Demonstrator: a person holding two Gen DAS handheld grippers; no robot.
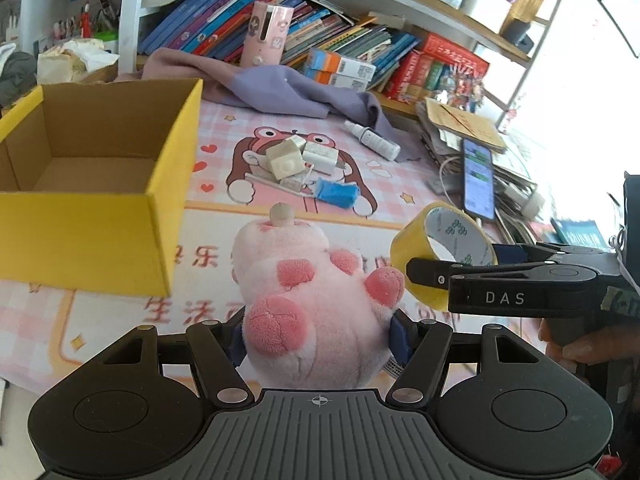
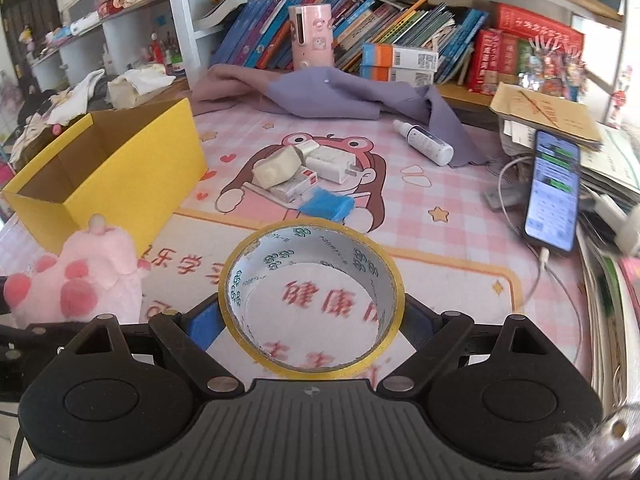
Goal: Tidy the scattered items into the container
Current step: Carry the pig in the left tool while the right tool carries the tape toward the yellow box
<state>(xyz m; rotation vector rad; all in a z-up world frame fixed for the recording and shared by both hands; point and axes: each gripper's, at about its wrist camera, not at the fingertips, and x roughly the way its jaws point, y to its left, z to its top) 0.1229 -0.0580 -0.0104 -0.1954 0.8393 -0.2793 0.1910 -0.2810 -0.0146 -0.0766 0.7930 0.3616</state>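
Note:
My left gripper (image 1: 318, 336) is shut on a pink plush paw toy (image 1: 316, 300) and holds it above the mat, right of the open yellow cardboard box (image 1: 96, 216). The toy also shows in the right wrist view (image 2: 76, 280). My right gripper (image 2: 312, 320) is shut on a roll of yellow tape (image 2: 312, 300) and holds it above the mat; from the left wrist view the tape (image 1: 440, 256) hangs just right of the toy. The box (image 2: 120, 184) looks empty. White chargers (image 1: 296, 156), a blue item (image 1: 336, 194) and a white spray bottle (image 1: 374, 140) lie on the mat.
A purple cloth (image 2: 340, 96) lies at the back of the pink cartoon mat (image 2: 440, 240). A phone on a cable (image 2: 554, 192) leans on stacked papers at the right. Books and a pink cylinder (image 2: 312, 36) fill the shelf behind.

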